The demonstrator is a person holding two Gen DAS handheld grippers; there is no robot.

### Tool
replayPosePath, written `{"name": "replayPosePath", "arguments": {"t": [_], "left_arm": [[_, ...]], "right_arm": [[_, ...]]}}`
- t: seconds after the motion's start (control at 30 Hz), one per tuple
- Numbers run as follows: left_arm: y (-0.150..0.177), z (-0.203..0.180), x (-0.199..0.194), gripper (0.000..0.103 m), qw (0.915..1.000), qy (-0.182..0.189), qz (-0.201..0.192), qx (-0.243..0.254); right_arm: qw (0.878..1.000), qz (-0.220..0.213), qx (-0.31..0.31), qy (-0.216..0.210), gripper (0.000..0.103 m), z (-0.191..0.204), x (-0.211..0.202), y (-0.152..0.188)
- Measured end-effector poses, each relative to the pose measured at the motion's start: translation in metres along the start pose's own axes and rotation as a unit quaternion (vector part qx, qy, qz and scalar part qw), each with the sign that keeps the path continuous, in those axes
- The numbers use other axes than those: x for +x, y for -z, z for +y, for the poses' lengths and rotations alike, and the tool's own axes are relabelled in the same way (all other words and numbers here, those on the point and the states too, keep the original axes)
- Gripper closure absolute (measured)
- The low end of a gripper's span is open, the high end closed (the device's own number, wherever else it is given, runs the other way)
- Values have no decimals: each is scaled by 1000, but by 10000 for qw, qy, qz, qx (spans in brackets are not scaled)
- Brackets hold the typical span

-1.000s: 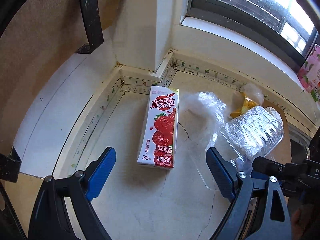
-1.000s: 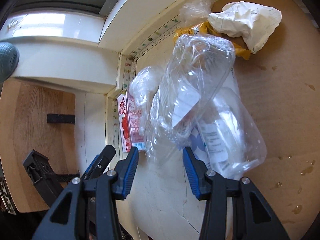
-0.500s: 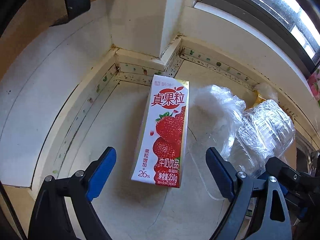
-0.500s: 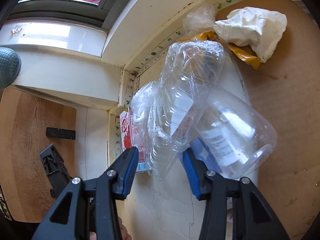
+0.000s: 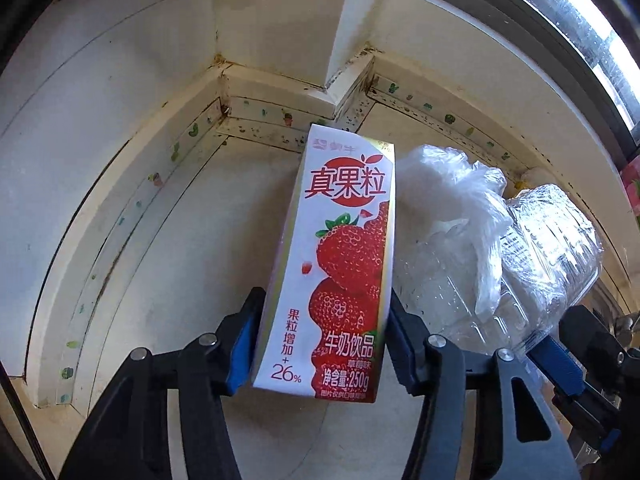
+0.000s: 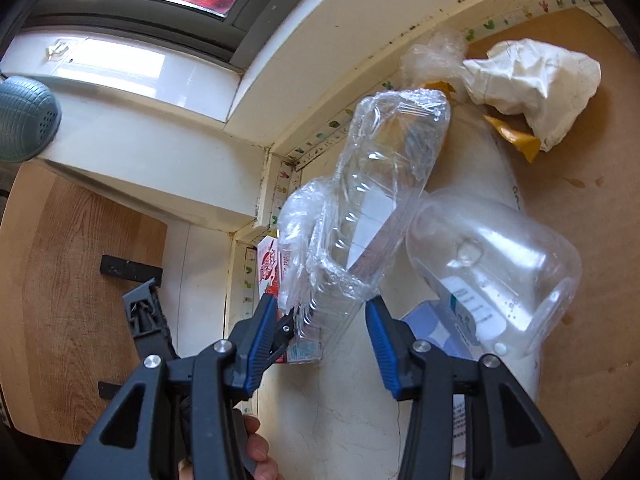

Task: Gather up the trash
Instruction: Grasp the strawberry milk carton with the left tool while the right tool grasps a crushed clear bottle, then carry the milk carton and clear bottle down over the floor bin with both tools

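Cream-painted sill and wall trim meet in a stepped corner under a dark-framed window (image 5: 560, 32), and the worn white surface (image 5: 168, 264) below carries the litter. On it the left gripper (image 5: 320, 344) has its blue pads on either side of a strawberry milk carton (image 5: 344, 264), the jaws closing and both pads touching the carton's long sides near its bottom end. Just beside the carton lie a crumpled clear plastic bag (image 5: 452, 208) and a clear plastic clamshell box (image 5: 548, 256). From the right wrist view, the right gripper (image 6: 320, 328) grips the near end of that clamshell box (image 6: 376, 208), its jaws closing on the crinkled plastic, which sticks up and away from the fingers. A clear plastic jar (image 6: 496, 272) lies on its side just to the right of the box. Farther back, on a brown board (image 6: 580, 208), sit a crumpled white paper wad (image 6: 536, 88) and a yellow wrapper (image 6: 516, 140) partly under it.
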State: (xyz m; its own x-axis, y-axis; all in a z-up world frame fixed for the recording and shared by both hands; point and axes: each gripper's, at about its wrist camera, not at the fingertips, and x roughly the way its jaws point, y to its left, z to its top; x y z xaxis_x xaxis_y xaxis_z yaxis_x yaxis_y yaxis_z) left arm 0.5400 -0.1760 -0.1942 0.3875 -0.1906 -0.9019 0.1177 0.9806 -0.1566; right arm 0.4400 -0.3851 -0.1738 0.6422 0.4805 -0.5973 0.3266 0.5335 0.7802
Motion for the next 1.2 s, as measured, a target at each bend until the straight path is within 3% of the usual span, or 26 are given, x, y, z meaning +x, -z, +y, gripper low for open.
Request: {"name": "replayPosePath", "arguments": {"t": [0.03, 0.1, 0.13, 0.5, 0.8, 1.2], "left_arm": [[2, 0, -1, 49, 10000, -1, -35, 15], [8, 1, -6, 49, 9999, -52, -86, 50], [10, 1, -8, 49, 9999, -64, -115, 66], [32, 3, -41, 49, 9993, -26, -341, 115], [52, 3, -68, 49, 9986, 69, -447, 278], [111, 8, -136, 49, 9966, 229, -598, 520]], "right_arm": [[10000, 0, 21, -19, 64, -2, 1, 0], [10000, 22, 7, -94, 91, -3, 3, 0], [9999, 21, -24, -106, 93, -4, 4, 0], [9975, -156, -653, -227, 98, 14, -11, 4], [9925, 71, -1200, -214, 98, 25, -33, 22], [9883, 325, -1437, -399, 98, 29, -83, 60]]}}
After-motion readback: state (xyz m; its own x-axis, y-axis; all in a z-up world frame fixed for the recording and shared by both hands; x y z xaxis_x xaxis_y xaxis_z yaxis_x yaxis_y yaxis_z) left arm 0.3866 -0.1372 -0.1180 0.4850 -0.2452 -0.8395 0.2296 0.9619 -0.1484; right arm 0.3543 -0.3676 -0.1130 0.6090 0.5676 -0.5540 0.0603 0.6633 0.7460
